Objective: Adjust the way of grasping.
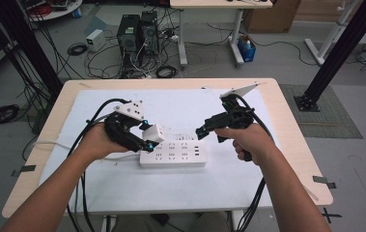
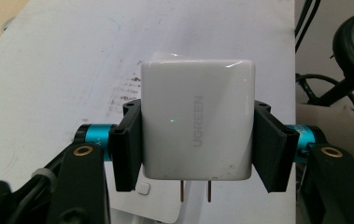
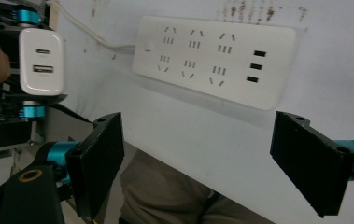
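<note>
My left gripper (image 2: 197, 144) is shut on a white UGREEN charger (image 2: 197, 123), with its black pads pressed on both sides. The charger's two metal prongs (image 2: 195, 190) point down, just above the left end of a white power strip (image 1: 173, 153). In the high view the charger (image 1: 153, 134) hangs over the strip's left corner. My right gripper (image 3: 202, 163) is open with nothing between its pads; it hovers to the right of the strip (image 3: 214, 58), and in the high view it (image 1: 201, 131) points left toward the charger. The right gripper view shows the charger's port face (image 3: 41, 60).
The strip lies on a white sheet (image 1: 185, 186) covering a light wooden table (image 1: 291, 140). Its cord (image 1: 50, 143) runs off to the left. Computers, cables and black frame posts stand on the floor beyond the table.
</note>
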